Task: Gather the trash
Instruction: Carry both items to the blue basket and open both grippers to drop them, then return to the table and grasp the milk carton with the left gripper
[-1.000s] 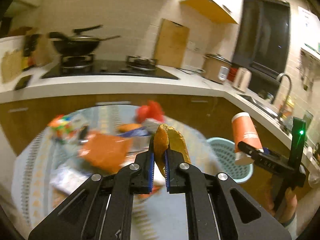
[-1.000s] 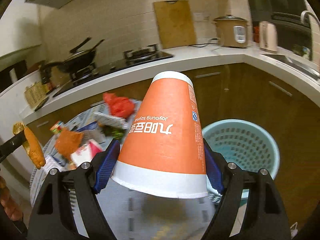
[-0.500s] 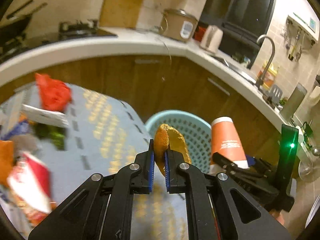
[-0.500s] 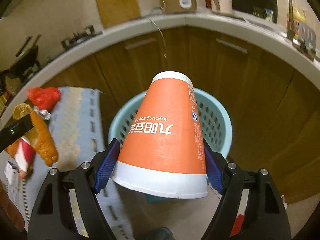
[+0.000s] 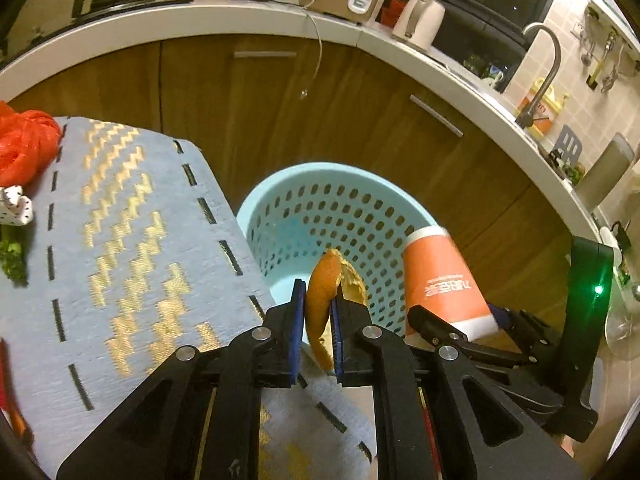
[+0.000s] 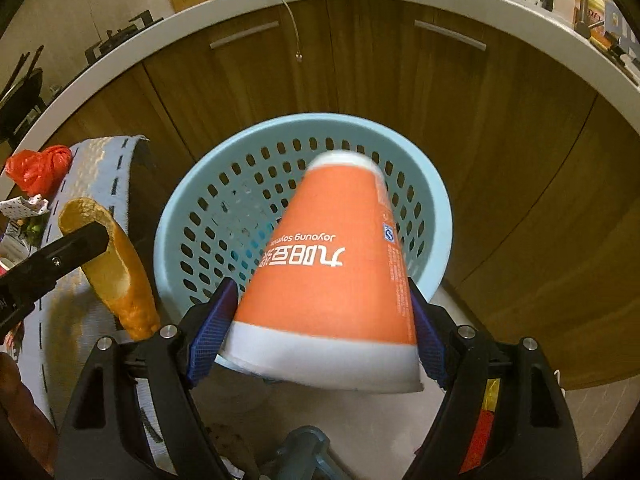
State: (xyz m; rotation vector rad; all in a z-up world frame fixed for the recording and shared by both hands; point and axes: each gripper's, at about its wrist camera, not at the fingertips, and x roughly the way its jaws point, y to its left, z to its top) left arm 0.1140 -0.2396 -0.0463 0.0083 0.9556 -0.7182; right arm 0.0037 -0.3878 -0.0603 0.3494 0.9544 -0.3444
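My left gripper (image 5: 316, 300) is shut on an orange peel (image 5: 320, 280) and holds it above the near rim of a light blue perforated basket (image 5: 280, 196). The peel (image 6: 120, 276) also shows at the left of the right wrist view. My right gripper (image 6: 320, 316) holds an orange and white paper cup (image 6: 332, 272), upside down and blurred, over the basket (image 6: 200, 184). The cup (image 5: 440, 276) shows at the right of the left wrist view, over the basket's right rim.
A table with a blue and gold cloth (image 5: 120, 248) stands left of the basket, with a red plastic bag (image 5: 20, 148), a dotted white scrap (image 5: 14, 208) and some greens (image 5: 12, 256). Brown cabinets (image 6: 500, 128) and a white counter (image 5: 240, 20) curve behind.
Both grippers swung from over the littered table to the right and down to the basket. The basket is now close below the peel and the cup. The cup looks blurred now.
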